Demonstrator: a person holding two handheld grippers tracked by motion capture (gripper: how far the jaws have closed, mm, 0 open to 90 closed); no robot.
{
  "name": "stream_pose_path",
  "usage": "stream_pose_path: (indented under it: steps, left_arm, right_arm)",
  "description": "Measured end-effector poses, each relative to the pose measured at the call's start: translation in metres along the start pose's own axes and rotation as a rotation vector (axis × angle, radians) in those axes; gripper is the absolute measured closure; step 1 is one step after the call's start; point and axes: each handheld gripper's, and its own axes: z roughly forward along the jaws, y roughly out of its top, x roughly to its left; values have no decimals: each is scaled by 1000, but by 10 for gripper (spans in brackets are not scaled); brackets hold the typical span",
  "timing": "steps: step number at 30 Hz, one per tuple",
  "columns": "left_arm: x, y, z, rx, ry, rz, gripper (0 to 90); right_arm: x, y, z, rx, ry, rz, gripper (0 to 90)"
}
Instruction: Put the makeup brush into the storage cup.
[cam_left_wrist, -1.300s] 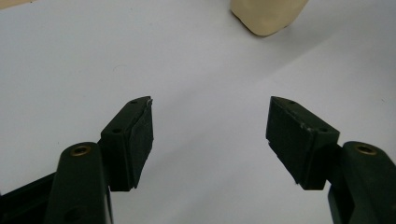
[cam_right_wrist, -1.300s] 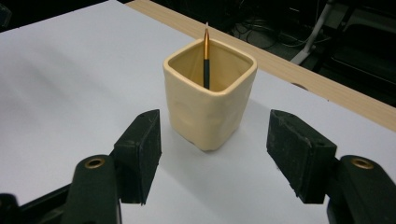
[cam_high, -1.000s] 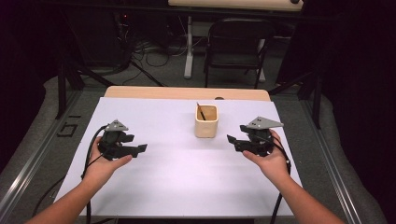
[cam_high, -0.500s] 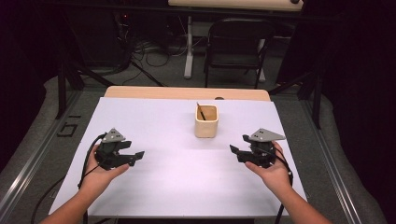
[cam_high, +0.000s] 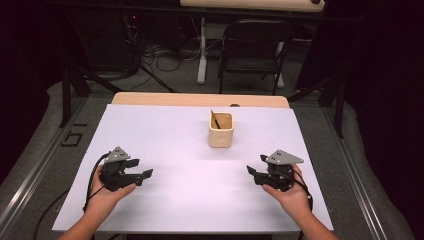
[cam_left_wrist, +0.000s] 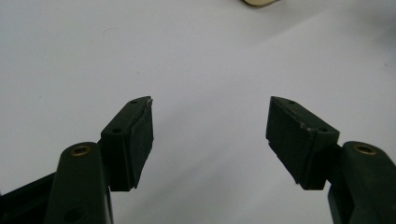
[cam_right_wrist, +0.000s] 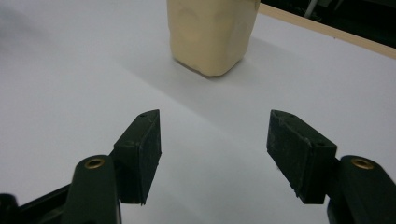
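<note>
A cream square cup (cam_high: 221, 129) with a dark stick (cam_high: 215, 120) leaning in it stands at the middle back of the white table (cam_high: 190, 200). My left gripper (cam_high: 145, 174) rests low near the front left, jaws open and empty, pointing right. My right gripper (cam_high: 251, 172) sits low near the front right, open and empty, pointing left. In the left gripper view the gripper (cam_left_wrist: 210, 126) has bare white table between its pads, and the cup's base (cam_left_wrist: 259, 2) peeks in at the top edge. In the right gripper view the cup (cam_right_wrist: 212, 32) stands ahead of the open gripper (cam_right_wrist: 215, 135).
A strip of bare wood (cam_high: 200, 100) runs along the table's far edge. Beyond it stand a dark folding chair (cam_high: 252, 50) and a white table leg (cam_high: 201, 50), with cables on the floor. Metal floor rails (cam_high: 30, 170) run beside the table.
Both hands have come down and back toward the front edge of the table. Both grippers have stayed open and empty.
</note>
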Motion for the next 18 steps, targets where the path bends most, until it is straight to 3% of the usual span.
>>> stream_pose_path:
  steps: [12, 18]
  left_arm:
    - [4, -19, 0, -20, 7, -26, 324]
    - [2, -26, 4, -11, 13, -3, 323]
  right_arm:
    - [2, -28, 4, 6, -12, 38, 353]
    - [3, -37, 3, -16, -15, 73, 353]
